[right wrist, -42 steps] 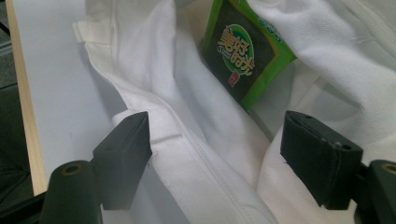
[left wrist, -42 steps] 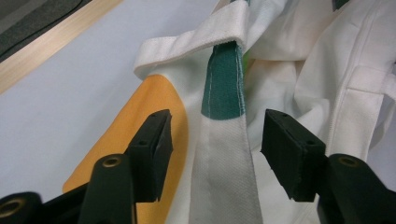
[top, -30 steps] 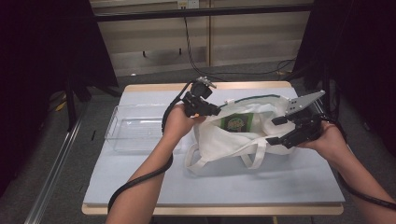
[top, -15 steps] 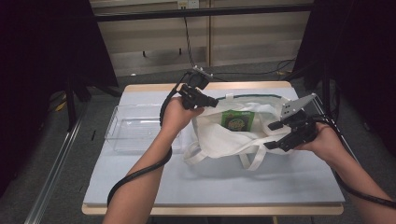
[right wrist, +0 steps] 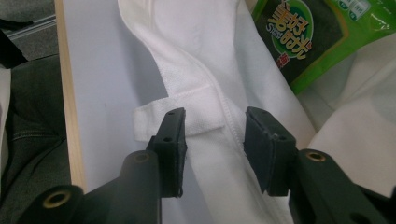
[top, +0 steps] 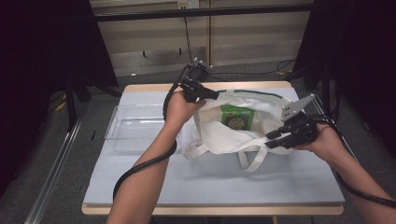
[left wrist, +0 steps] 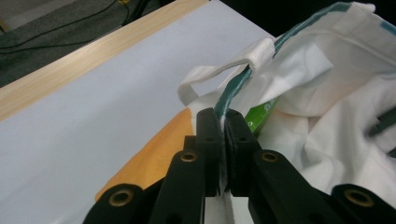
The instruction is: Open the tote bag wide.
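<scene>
A white tote bag (top: 219, 140) with a green-trimmed rim lies open on the table, and a green snack packet (top: 237, 117) shows inside it. My left gripper (top: 212, 95) is shut on the far rim and holds it up. In the left gripper view the green trim (left wrist: 233, 88) runs straight into the closed jaws (left wrist: 223, 126). My right gripper (top: 272, 140) is at the near rim. Its jaws (right wrist: 215, 135) have just been closing and stand apart, with the seam and the handle's base (right wrist: 196, 114) between them. The packet (right wrist: 317, 37) lies just beyond.
A clear plastic box (top: 135, 128) stands left of the bag on the pale blue table top (top: 187, 186). The bag's loose handle (top: 250, 161) droops toward the front edge. Dark stands and cables surround the table.
The left gripper has raised the far rim slightly, which widens the bag's mouth. The right gripper has dropped to the near rim, and its jaws are narrower than before.
</scene>
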